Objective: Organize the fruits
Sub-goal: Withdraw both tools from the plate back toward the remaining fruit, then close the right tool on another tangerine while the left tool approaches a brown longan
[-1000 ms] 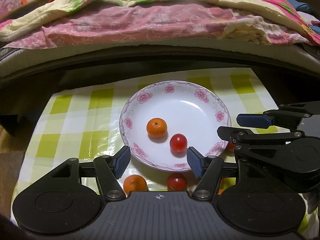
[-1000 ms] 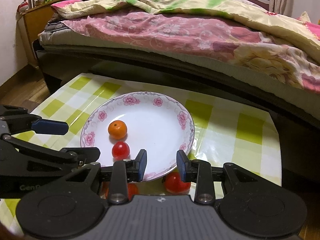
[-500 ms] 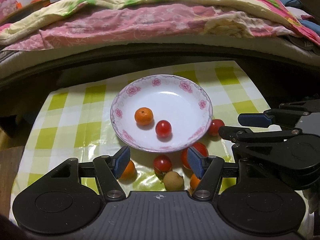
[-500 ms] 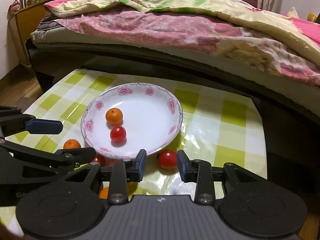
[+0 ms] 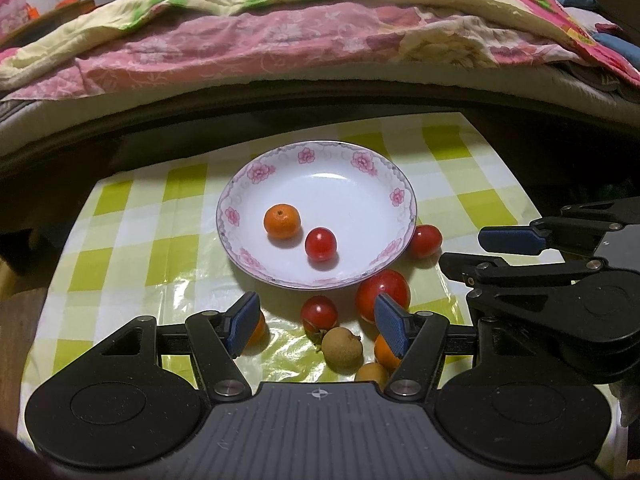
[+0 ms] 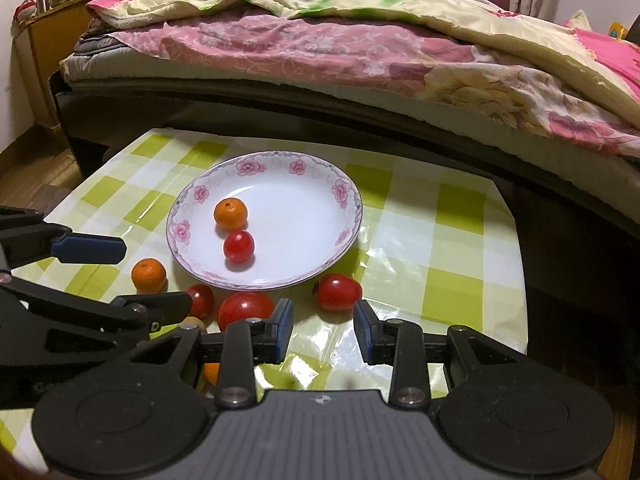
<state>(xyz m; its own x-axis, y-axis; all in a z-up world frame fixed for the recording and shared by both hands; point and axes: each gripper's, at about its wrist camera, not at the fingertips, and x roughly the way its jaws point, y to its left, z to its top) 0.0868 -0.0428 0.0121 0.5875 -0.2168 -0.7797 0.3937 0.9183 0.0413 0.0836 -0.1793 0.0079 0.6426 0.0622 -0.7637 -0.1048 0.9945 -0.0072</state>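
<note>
Now the left gripper (image 5: 316, 316), jaws apart and empty, hovers over a small tomato (image 5: 319, 312) on the table just short of the plate (image 5: 400, 196), while the right gripper (image 6: 323, 330) hangs narrowed, holding nothing, farther right.

Glossy ceramic plate (image 5: 402, 196), shiny plastic tablecloth (image 5: 132, 240)
</note>
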